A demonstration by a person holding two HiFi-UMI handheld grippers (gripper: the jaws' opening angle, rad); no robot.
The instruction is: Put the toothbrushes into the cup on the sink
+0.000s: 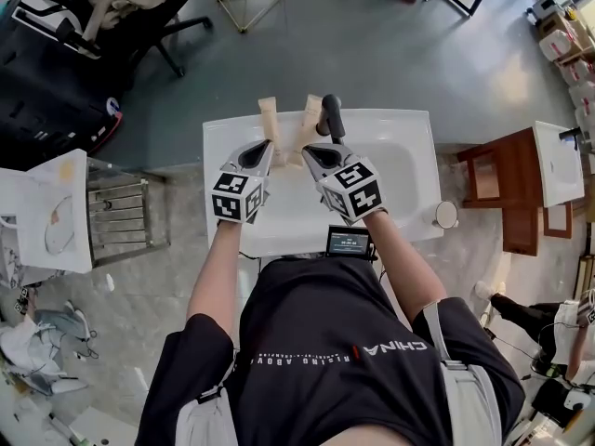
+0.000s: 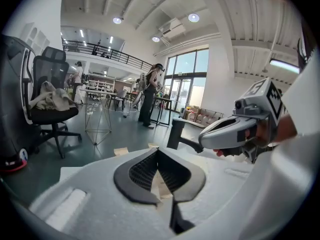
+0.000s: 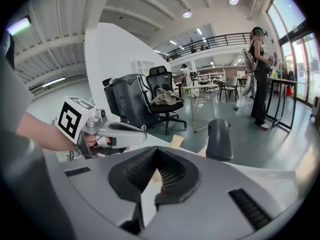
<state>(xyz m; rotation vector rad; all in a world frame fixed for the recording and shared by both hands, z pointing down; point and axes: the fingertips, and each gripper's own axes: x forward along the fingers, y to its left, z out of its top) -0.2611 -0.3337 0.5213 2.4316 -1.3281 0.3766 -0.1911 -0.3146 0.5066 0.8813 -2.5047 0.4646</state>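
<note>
I stand at a white sink (image 1: 409, 128) with a black faucet (image 1: 331, 117) at its far rim. Both grippers hover side by side over the basin and point toward the faucet. My left gripper (image 1: 270, 144) is shut with nothing between its jaws, as the left gripper view (image 2: 158, 150) also shows. My right gripper (image 1: 307, 149) is shut and empty too (image 3: 157, 149). No toothbrush shows in any view. A small round white object (image 1: 446, 215) stands at the sink's right edge; I cannot tell whether it is a cup.
Two tan cardboard pieces (image 1: 270, 110) lie on the floor just beyond the sink. A metal rack (image 1: 121, 212) stands to the left, a wooden table (image 1: 507, 184) with another basin to the right. An office chair (image 1: 121, 7) is far left. People stand in the hall (image 3: 260, 74).
</note>
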